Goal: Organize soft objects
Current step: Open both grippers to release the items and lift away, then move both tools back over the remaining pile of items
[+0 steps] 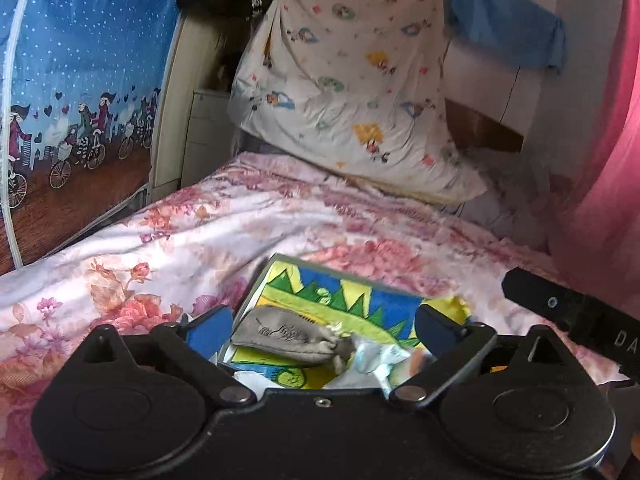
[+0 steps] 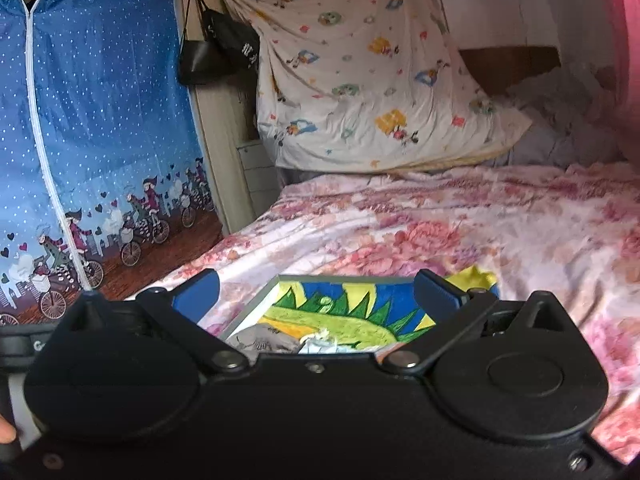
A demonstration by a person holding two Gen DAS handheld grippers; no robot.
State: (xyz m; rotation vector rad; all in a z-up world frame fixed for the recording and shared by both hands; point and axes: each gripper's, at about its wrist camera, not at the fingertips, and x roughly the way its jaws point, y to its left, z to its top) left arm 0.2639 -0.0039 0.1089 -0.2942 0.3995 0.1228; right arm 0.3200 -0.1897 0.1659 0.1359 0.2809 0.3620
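Black gripper housing fills the lower part of both wrist views. Left gripper (image 1: 323, 330): jaws spread wide, blue pads apart, nothing between them. Right gripper (image 2: 316, 294): jaws likewise wide apart and empty. No earlier view is given, so only the present stance is recorded.

Task items lie in a shallow grey-rimmed box (image 1: 256, 284) resting on the floral bedspread (image 1: 168, 236). Its inside is covered by a bright cloth (image 1: 332, 300) printed in blue, green and yellow. On that cloth lies a grey drawstring pouch (image 1: 288, 338), and just beside it, to the right, a crumpled white-and-pale-blue soft item (image 1: 376, 360), blurred and not identifiable.

Key relation: the box sits directly ahead of and below both pairs of jaws. The pouch's long axis runs roughly left to right across the left wrist view, so it lies across the gap between the pads, not along it. Judged from how much of the pouch each view shows, the left gripper is the better placed; in the right wrist view the pouch is largely hidden by the housing. A patterned pillow (image 1: 344, 92) leans at the head of the bed, well apart from the box.
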